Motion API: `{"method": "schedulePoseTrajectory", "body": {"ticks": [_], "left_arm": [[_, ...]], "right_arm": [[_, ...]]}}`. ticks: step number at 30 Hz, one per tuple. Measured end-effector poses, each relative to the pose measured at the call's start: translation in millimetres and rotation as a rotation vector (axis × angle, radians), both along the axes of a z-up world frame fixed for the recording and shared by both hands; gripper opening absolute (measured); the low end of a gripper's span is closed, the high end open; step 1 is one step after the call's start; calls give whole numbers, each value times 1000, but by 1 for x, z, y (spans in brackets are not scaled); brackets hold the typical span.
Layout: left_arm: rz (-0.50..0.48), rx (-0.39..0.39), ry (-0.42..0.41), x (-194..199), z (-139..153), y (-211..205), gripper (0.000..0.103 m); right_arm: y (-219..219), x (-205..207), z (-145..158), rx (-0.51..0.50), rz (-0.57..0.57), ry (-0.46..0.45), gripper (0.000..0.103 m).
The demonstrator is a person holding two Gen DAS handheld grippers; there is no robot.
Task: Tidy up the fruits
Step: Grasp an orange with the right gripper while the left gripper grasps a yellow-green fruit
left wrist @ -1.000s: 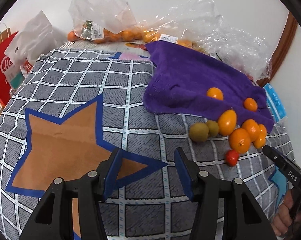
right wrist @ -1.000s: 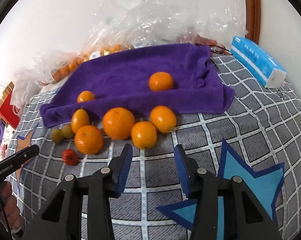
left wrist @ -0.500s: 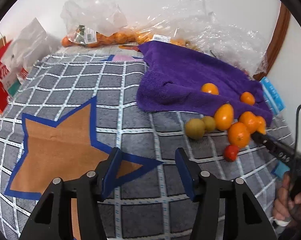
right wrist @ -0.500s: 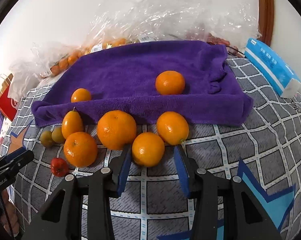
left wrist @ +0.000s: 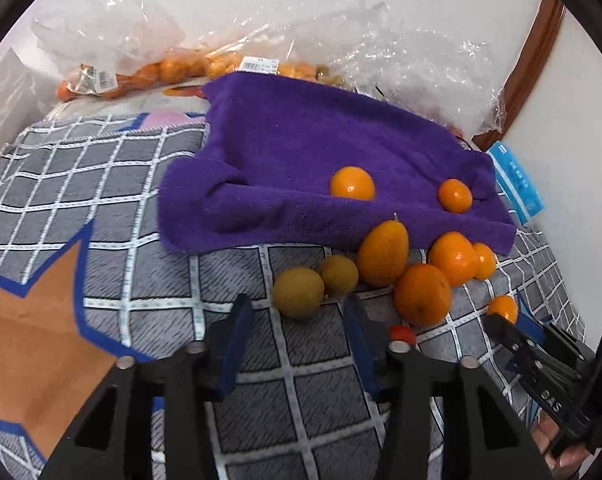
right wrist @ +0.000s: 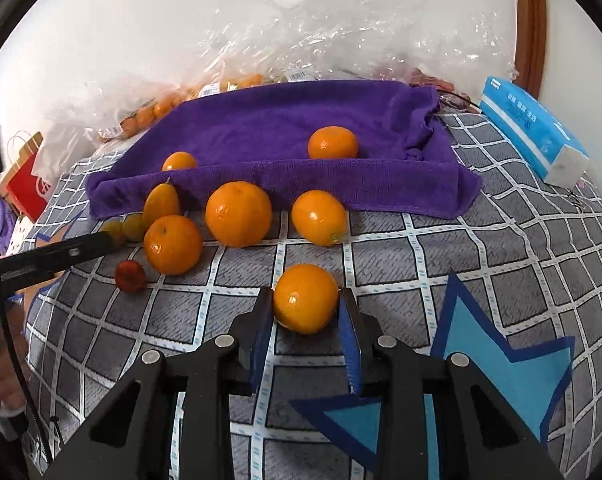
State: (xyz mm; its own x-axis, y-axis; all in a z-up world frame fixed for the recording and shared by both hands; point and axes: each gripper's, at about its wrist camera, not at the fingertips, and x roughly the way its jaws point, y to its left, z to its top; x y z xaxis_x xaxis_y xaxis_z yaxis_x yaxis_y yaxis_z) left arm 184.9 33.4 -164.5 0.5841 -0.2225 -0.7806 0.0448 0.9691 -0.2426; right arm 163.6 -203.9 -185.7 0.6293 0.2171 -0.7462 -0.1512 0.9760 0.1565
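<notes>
My right gripper (right wrist: 305, 308) is shut on an orange (right wrist: 305, 298), held just above the checked cloth, apart from the fruit pile; the orange also shows in the left wrist view (left wrist: 502, 308). My left gripper (left wrist: 297, 320) is open, just short of a green-yellow fruit (left wrist: 298, 293) with a second one (left wrist: 339, 276) beside it. Several oranges (right wrist: 238, 214) and a small red fruit (right wrist: 130, 276) lie before a purple towel (right wrist: 281, 128). Two oranges (right wrist: 332, 143) rest on the towel.
Clear plastic bags of oranges (left wrist: 173, 70) lie behind the towel by the wall. A blue tissue pack (right wrist: 533, 128) is at the right. A brown star (left wrist: 33, 332) and a blue star (right wrist: 489, 376) mark the cloth. A red paper bag (right wrist: 25, 184) stands at the left.
My right gripper moved in, closed on one orange and drew it back from the pile. My left gripper moved forward and right, up to the green-yellow fruits.
</notes>
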Motion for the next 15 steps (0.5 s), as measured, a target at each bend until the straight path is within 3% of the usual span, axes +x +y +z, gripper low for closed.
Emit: {"method": "schedulePoseTrajectory", "body": {"ticks": [2,8,15], "left_arm": [[-4,6,-21,0,0,-1,27],[-4,-17,-75,-6,-5,1,27],[8,-34,-75,-3,-6,3,28]], "right_arm": [[0,0,-1,2,4,1,32],[5,4,-1,-20,11,0,32],[6,7,-2,-23,20,8,32]]}}
